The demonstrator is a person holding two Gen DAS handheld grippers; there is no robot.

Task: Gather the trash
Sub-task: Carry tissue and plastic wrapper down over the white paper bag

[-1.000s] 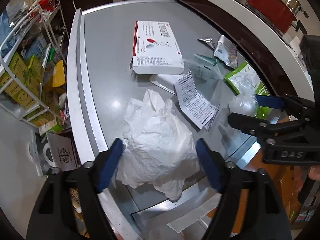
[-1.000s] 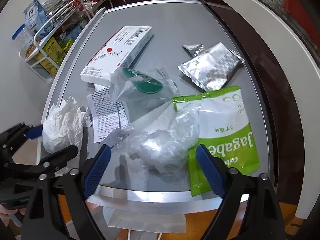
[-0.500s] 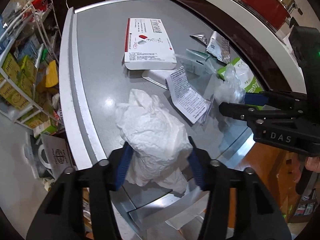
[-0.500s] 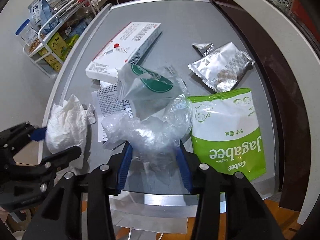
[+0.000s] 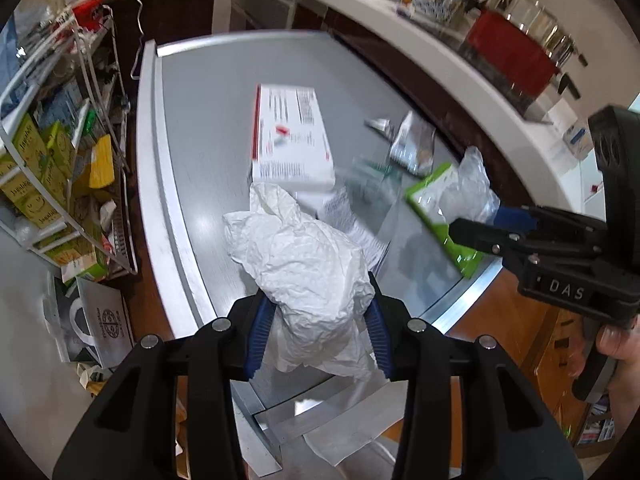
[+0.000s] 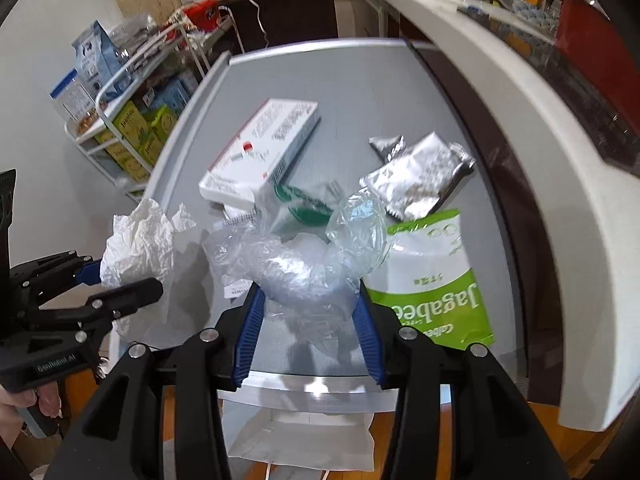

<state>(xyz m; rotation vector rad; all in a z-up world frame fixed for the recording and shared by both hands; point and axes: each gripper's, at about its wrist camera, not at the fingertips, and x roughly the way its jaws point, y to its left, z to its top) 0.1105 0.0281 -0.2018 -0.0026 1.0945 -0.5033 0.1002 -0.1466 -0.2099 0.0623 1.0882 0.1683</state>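
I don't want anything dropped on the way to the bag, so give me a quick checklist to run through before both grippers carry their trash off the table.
1. Left gripper shut on the tissue wad: ok, both fingers press its sides.
2. Right gripper shut on the clear plastic wrap: ok, held between the fingers.
3. Tissue wad clear of the leaflet: cannot tell, the wad hides the near edge.
4. Plastic wrap not dragging the green bag: cannot tell, the wrap overlaps the bag's corner.
5. Paper bag below the table edge ready to receive: ok, visible under the right gripper.
6. Grippers apart from each other: ok, a gap shows in both views.
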